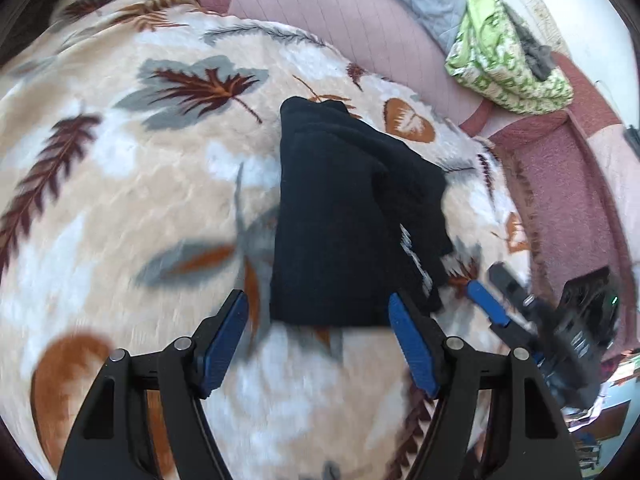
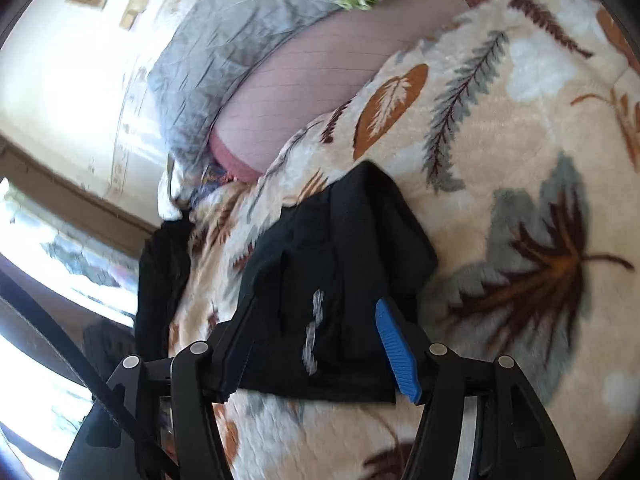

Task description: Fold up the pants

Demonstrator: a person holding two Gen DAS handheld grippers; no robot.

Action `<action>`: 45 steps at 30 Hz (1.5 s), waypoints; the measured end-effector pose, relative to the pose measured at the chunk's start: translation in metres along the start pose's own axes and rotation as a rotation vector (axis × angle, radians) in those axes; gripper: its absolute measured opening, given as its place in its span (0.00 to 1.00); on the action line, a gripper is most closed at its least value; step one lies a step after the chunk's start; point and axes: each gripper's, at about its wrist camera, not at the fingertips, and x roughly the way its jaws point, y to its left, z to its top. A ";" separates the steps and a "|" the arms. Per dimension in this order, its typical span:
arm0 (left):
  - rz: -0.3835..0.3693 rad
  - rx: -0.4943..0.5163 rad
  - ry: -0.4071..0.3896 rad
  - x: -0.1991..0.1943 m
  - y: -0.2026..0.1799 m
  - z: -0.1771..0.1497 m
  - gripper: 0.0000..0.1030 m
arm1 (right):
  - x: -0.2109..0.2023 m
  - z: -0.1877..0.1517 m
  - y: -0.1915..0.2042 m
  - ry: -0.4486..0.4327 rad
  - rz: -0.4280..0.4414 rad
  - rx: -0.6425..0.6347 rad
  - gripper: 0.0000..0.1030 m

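The black pants (image 1: 344, 220) lie folded into a compact rectangle on a beige leaf-patterned blanket (image 1: 140, 200). A white print shows on their right edge. My left gripper (image 1: 318, 304) hovers at the near edge of the fold, open, its blue pads (image 1: 224, 340) apart from the cloth. My right gripper (image 1: 490, 288) sits just right of the pants. In the right wrist view the pants (image 2: 340, 260) lie under and between the spread fingers of the right gripper (image 2: 316, 304), which is open; the blue pad (image 2: 396, 348) stands free of the fabric.
A pink sheet (image 1: 340, 12) borders the blanket at the back, with a grey quilt (image 2: 224, 52) and a green patterned cloth (image 1: 504, 60) on it. Another dark garment (image 2: 160, 272) hangs at the blanket's edge near a bright window (image 2: 48, 248).
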 end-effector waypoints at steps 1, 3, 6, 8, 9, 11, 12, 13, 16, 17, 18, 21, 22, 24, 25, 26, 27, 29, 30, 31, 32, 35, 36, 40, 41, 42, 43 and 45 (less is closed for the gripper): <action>-0.007 -0.006 -0.009 -0.007 0.001 -0.008 0.70 | -0.007 -0.011 0.005 -0.003 -0.018 -0.029 0.66; 0.000 -0.009 -0.039 -0.021 0.001 -0.028 0.73 | -0.021 -0.037 0.015 -0.010 -0.057 -0.091 0.68; 0.064 0.003 -0.094 -0.038 -0.003 -0.055 0.73 | -0.034 -0.074 0.020 -0.014 -0.122 -0.122 0.68; 0.172 0.036 -0.187 -0.056 -0.010 -0.073 0.74 | -0.040 -0.091 0.018 -0.017 -0.161 -0.112 0.68; 0.250 0.063 -0.267 -0.069 -0.014 -0.083 0.74 | -0.043 -0.098 0.017 -0.018 -0.180 -0.103 0.68; 0.353 0.098 -0.381 -0.088 -0.021 -0.096 0.83 | -0.052 -0.111 0.018 -0.024 -0.212 -0.100 0.69; 0.408 0.114 -0.452 -0.100 -0.024 -0.103 0.86 | -0.054 -0.113 0.020 -0.028 -0.226 -0.108 0.70; 0.461 0.125 -0.535 -0.114 -0.027 -0.111 0.90 | -0.059 -0.116 0.023 -0.036 -0.244 -0.122 0.71; 0.543 0.160 -0.730 -0.147 -0.035 -0.129 1.00 | -0.070 -0.126 0.037 -0.071 -0.295 -0.184 0.73; 0.557 0.174 -0.792 -0.159 -0.039 -0.135 1.00 | -0.073 -0.129 0.041 -0.080 -0.308 -0.197 0.74; 0.565 0.185 -0.840 -0.168 -0.043 -0.139 1.00 | -0.075 -0.132 0.046 -0.090 -0.320 -0.211 0.75; 0.528 0.200 -0.919 -0.188 -0.050 -0.151 1.00 | -0.075 -0.142 0.057 -0.091 -0.342 -0.252 0.77; 0.495 0.204 -0.919 -0.191 -0.050 -0.152 1.00 | -0.073 -0.145 0.061 -0.085 -0.347 -0.266 0.77; 0.422 0.217 -0.873 -0.190 -0.053 -0.151 1.00 | -0.069 -0.151 0.068 -0.066 -0.357 -0.298 0.77; 0.403 0.225 -0.839 -0.186 -0.054 -0.149 1.00 | -0.068 -0.153 0.070 -0.061 -0.358 -0.304 0.77; 0.399 0.234 -0.798 -0.179 -0.055 -0.147 1.00 | -0.068 -0.155 0.072 -0.057 -0.361 -0.312 0.77; 0.404 0.239 -0.765 -0.174 -0.056 -0.146 1.00 | -0.067 -0.158 0.074 -0.057 -0.365 -0.316 0.77; 0.406 0.240 -0.659 -0.154 -0.056 -0.146 1.00 | -0.068 -0.160 0.075 -0.057 -0.381 -0.326 0.77; 0.402 0.235 -0.626 -0.146 -0.055 -0.146 1.00 | -0.069 -0.161 0.074 -0.059 -0.386 -0.324 0.78; 0.392 0.223 -0.590 -0.139 -0.053 -0.148 1.00 | -0.070 -0.161 0.073 -0.059 -0.392 -0.318 0.78; 0.383 0.209 -0.556 -0.131 -0.051 -0.150 1.00 | -0.070 -0.161 0.071 -0.059 -0.395 -0.312 0.78; 0.397 0.204 -0.487 -0.116 -0.050 -0.152 1.00 | -0.071 -0.163 0.066 -0.055 -0.406 -0.295 0.79; 0.411 0.211 -0.475 -0.112 -0.051 -0.153 1.00 | -0.070 -0.163 0.064 -0.050 -0.410 -0.291 0.79; 0.446 0.237 -0.431 -0.100 -0.054 -0.154 1.00 | -0.064 -0.164 0.057 -0.023 -0.419 -0.278 0.79; 0.444 0.239 -0.420 -0.098 -0.054 -0.154 1.00 | -0.063 -0.163 0.056 -0.016 -0.420 -0.277 0.79; 0.443 0.240 -0.409 -0.097 -0.054 -0.153 1.00 | -0.062 -0.164 0.056 -0.014 -0.420 -0.278 0.79; 0.442 0.240 -0.397 -0.094 -0.054 -0.153 1.00 | -0.061 -0.164 0.055 -0.013 -0.420 -0.279 0.79; 0.444 0.242 -0.378 -0.089 -0.055 -0.153 1.00 | -0.060 -0.164 0.055 -0.011 -0.421 -0.280 0.80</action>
